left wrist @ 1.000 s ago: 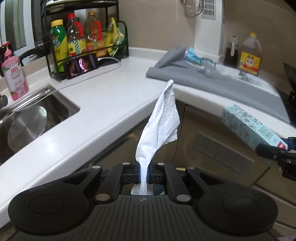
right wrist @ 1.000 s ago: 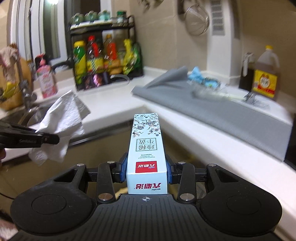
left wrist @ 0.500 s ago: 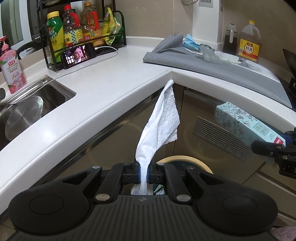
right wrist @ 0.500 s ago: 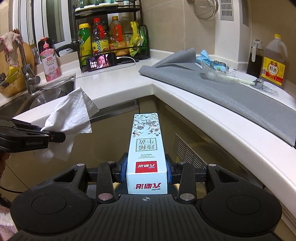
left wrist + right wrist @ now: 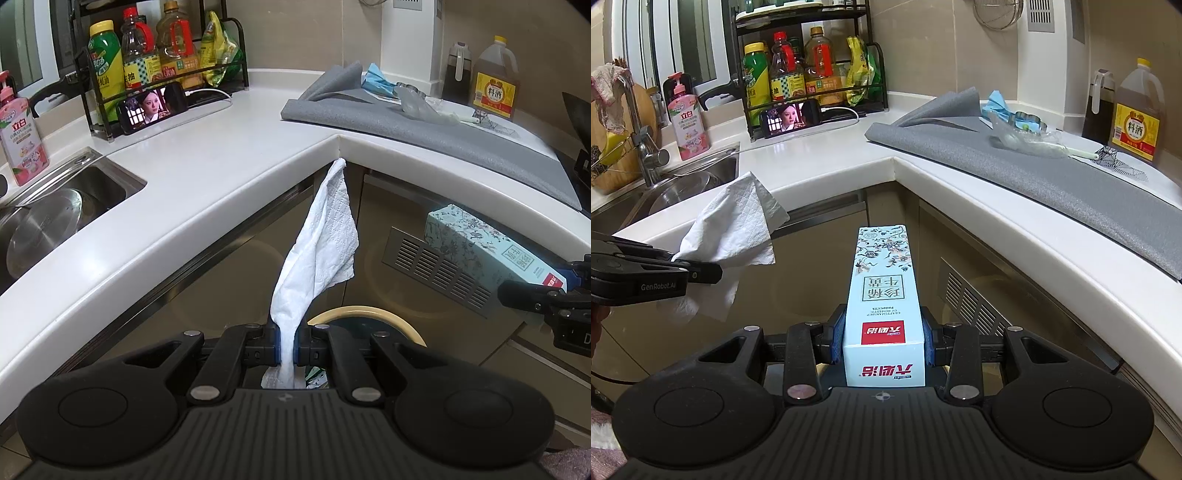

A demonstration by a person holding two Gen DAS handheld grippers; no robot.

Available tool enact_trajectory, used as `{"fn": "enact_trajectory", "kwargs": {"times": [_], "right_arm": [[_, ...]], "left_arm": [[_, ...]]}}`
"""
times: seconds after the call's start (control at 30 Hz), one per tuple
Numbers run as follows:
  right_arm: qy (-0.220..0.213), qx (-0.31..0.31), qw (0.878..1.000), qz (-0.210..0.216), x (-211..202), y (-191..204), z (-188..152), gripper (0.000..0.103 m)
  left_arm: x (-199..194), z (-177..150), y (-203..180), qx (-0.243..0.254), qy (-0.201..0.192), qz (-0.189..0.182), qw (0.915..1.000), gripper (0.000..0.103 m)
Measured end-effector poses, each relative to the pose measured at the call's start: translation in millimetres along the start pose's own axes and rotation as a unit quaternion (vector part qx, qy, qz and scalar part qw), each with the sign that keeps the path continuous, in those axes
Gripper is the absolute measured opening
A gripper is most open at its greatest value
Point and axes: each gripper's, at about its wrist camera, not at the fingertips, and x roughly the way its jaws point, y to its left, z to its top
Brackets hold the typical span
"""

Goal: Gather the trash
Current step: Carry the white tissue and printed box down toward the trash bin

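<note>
Between the left gripper's [image 5: 287, 345] tight-pinched jaws, a white paper towel [image 5: 319, 245] stands upward; the right gripper [image 5: 884, 341] clamps a pale blue box [image 5: 882, 291], its length projecting forward.

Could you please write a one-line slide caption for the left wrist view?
Left tongs pinch a white paper towel above a yellow-rimmed bin; right tongs hold a floral box.
</note>
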Motion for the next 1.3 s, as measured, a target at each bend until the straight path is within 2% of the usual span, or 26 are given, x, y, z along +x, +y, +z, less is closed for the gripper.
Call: {"fn": "enact_trajectory", "kwargs": {"times": [1.3], "right_arm": [[0.038, 0.012, 0.999, -0.001, 20, -2, -2, 0.041]], "left_arm": [[25, -2, -5, -0.006, 0.036, -0.004, 0.9993, 0.006]]}}
